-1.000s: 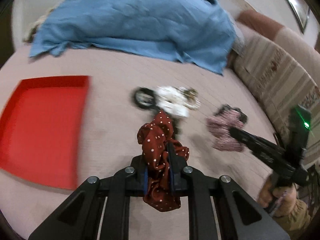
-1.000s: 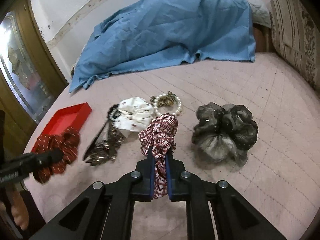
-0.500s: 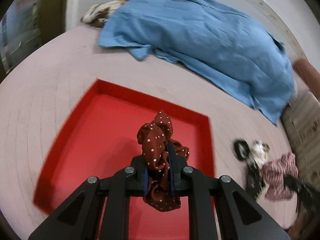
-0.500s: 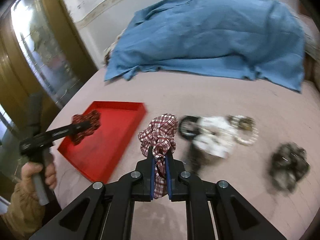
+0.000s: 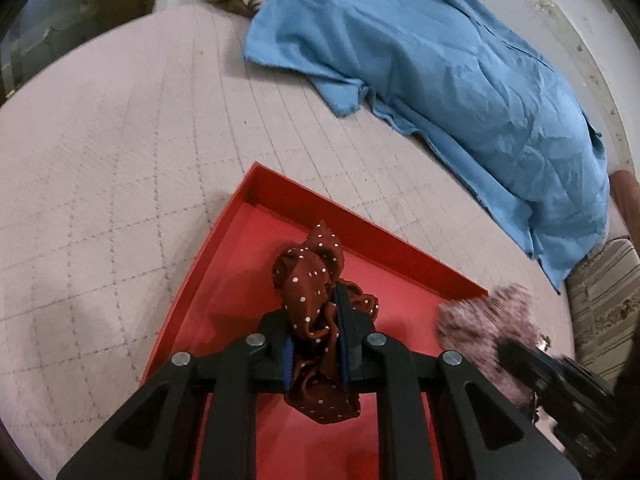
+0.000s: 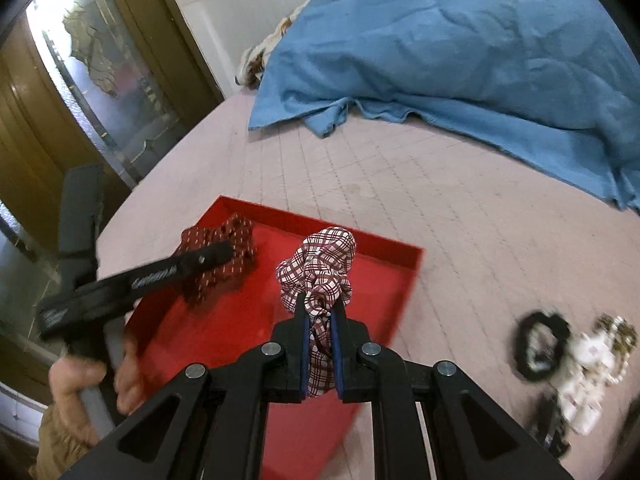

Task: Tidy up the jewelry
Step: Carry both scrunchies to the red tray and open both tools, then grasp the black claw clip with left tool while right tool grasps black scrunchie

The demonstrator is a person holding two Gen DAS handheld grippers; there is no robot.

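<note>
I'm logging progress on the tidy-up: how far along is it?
Done: nothing lies in the red tray yet. In hand: the left tool grips a dark red dotted scrunchie over the tray, and the right tool grips a plaid scrunchie above it too. Left: a black scrunchie, a white one and beads on the bed.

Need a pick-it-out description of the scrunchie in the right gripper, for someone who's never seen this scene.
Find the red tray on the pink quilted bed. Above it, two grippers each clamp a scrunchie; the right gripper holds the plaid scrunchie. Its red-and-white check sets it apart from the dark red white-dotted scrunchie in the left gripper.
</note>
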